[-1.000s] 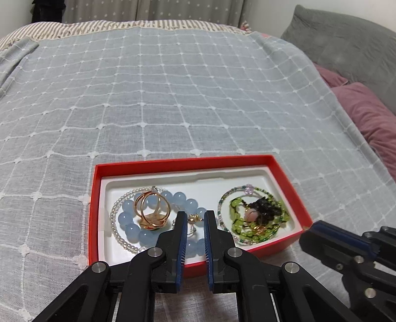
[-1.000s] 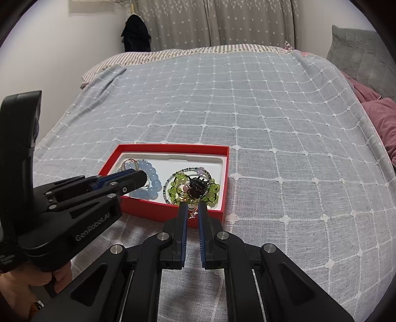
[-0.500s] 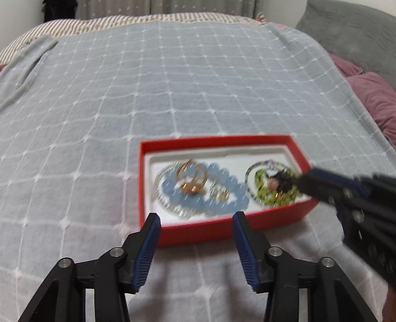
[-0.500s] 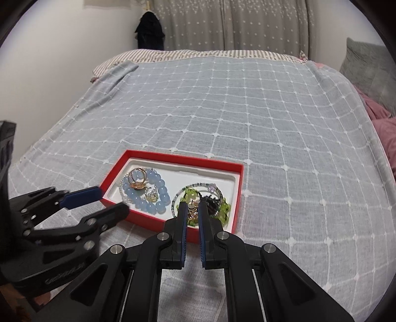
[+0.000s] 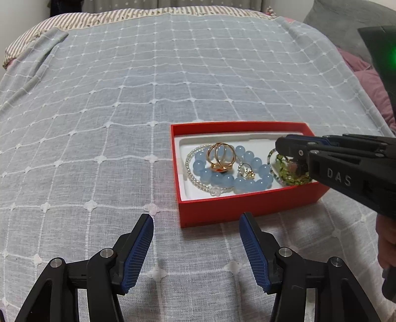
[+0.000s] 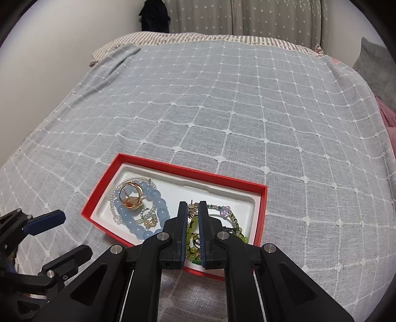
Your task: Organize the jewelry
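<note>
We see a red box (image 5: pixel 247 206) with a white liner resting on a grey-blue checked bedspread (image 5: pixel 123 99); in the left wrist view it sits at about two o'clock from centre. Around it lie a striped sheet (image 5: pixel 99 18) at twelve o'clock, a grey cushion (image 5: pixel 346 22) and a pink pillow (image 5: pixel 371 84) at two o'clock. Inside the box, toward its nine o'clock side, a blue bead bracelet (image 5: pixel 247 184) encircles a gold ring (image 5: pixel 220 158) and a small gold earring (image 5: pixel 247 172), with a thin pearl strand (image 5: pixel 195 178) looped along its outer edge. At the three o'clock side sits a green bead bracelet (image 6: pixel 243 239), partly hidden.

The right gripper (image 6: pixel 192 210) reaches over the box's near wall and blocks our sight of the green beads. Its jaws stand nearly together, and a small gold stud earring (image 6: pixel 191 209) shows in the narrow gap at their tips; we cannot tell for sure that the pads press on it. A hand (image 5: pixel 384 247) shows at four o'clock in the left view.

The left gripper (image 5: pixel 196 234) hovers over bare bedspread, short of the box; its jaws are opening, with nothing between them.

A second ago those left jaws were almost closed over the small earring in the box. Since then the left gripper has backed off and the right one has moved in over the green bracelet.
</note>
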A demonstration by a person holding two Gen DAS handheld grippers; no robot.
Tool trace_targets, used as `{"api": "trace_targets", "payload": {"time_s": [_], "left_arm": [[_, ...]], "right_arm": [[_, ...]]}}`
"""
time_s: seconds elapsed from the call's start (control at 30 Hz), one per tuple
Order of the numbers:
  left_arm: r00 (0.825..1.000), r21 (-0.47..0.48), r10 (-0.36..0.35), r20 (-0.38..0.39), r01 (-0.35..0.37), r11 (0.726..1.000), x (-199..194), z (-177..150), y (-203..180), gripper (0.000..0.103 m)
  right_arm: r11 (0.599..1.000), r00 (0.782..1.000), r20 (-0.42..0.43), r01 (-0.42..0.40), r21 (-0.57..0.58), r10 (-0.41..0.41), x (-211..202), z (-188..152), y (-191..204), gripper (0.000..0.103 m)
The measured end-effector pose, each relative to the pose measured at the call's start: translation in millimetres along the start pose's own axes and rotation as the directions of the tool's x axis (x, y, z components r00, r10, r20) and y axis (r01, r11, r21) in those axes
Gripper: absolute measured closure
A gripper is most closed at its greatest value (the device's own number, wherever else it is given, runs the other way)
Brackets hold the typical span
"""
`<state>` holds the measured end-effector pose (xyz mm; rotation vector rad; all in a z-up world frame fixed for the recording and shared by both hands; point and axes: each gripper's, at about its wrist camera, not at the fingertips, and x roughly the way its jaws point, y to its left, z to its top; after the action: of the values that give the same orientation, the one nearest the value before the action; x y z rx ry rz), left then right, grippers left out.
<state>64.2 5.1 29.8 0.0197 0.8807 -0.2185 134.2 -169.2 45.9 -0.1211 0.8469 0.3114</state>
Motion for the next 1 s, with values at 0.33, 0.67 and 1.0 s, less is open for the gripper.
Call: {"api": "trace_targets", "payload": {"time_s": [0.33, 0.67, 1.0], "left_arm": [[1.0, 0.014, 0.002, 0.0, -0.002, 1.0, 0.0, -1.7, -4.8, 0.035], [1.0, 0.025, 0.01, -0.011, -0.01, 1.0, 1.7, -4.6, -14.3, 0.018], [0.992, -0.042, 0.098, -0.08, -0.102, 0.994, 6.2, -18.7, -14.4, 0.002]], "right_arm": [[0.998, 1.0, 0.001, -0.027, 0.057, 0.027, -8.5, 2.4, -8.2, 0.059], [0.994, 0.997, -0.032, 0.07, 0.079, -0.068, -37.0, -34.3, -21.6, 0.047], [0.986, 0.991, -0.082, 0.117, 0.117, -0.108, -49.7, -77.6, -30.1, 0.033]]}}
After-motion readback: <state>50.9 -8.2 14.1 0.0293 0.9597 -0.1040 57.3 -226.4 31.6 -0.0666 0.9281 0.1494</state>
